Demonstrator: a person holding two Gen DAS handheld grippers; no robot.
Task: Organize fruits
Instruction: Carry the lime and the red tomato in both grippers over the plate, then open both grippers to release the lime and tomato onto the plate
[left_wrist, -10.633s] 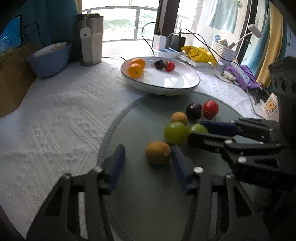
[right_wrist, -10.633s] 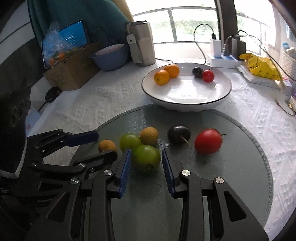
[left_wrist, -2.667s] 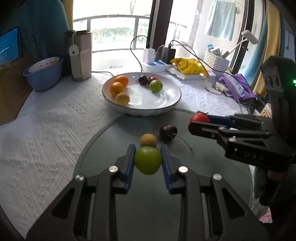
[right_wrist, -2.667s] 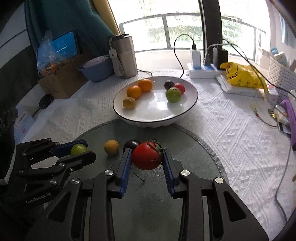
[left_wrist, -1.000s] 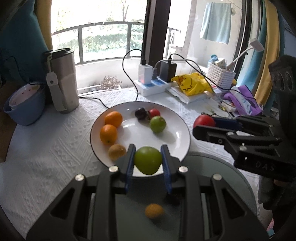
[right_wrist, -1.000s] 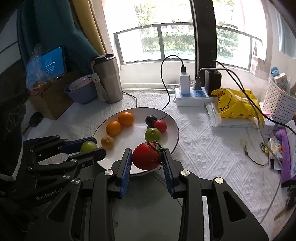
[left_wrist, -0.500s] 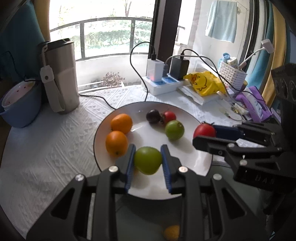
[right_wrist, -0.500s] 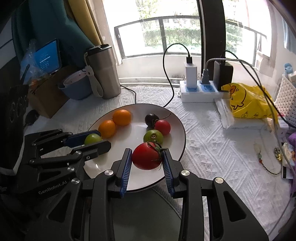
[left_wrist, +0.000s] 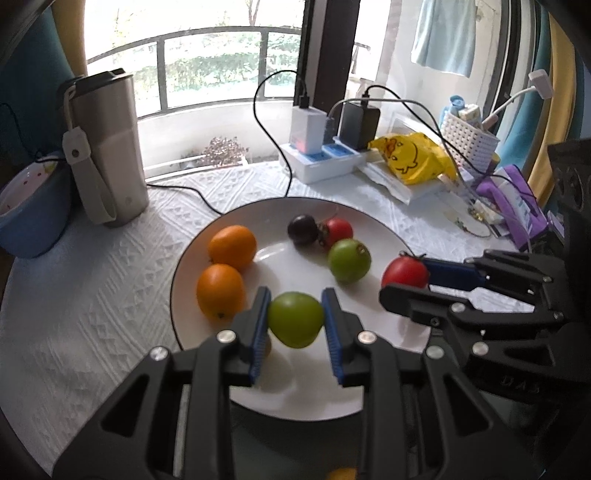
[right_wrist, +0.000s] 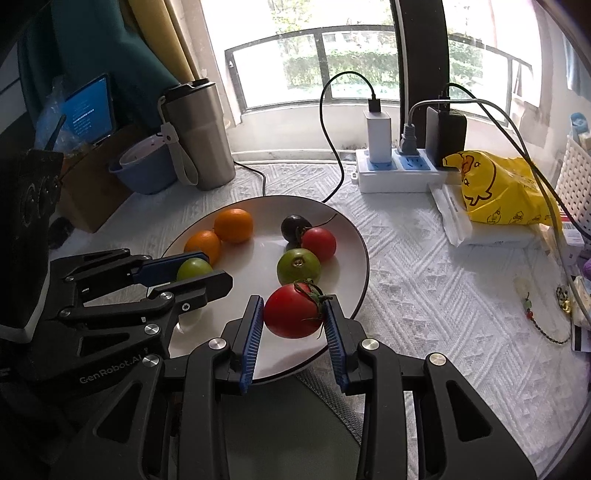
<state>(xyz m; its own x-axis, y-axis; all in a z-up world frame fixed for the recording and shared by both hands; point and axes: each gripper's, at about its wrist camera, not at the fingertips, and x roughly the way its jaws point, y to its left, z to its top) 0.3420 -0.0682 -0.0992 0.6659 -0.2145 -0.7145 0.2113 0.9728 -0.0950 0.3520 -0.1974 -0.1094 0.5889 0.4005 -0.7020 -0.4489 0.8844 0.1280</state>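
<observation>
While both hover over the near side of the white plate (left_wrist: 192, 254), the left claw (left_wrist: 294, 320) is clamped on a green fruit (left_wrist: 294, 319) and the right claw (right_wrist: 293, 312) on a red tomato (right_wrist: 291, 312). Farther across the plate lie two oranges (left_wrist: 232, 246), another green fruit (left_wrist: 349, 259), a small red tomato (left_wrist: 338, 229) and a dark plum (left_wrist: 303, 229); beyond the plate stands a steel tumbler (left_wrist: 107, 147).

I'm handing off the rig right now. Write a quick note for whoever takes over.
Left tongs: shut on green fruit, above the white plate.
Right tongs: shut on red tomato, over the plate's near right rim.
Already on the plate: two oranges, a dark plum, a small red tomato, a green tomato.
Left: release both onto the plate. One small orange fruit shows at the lower edge.
</observation>
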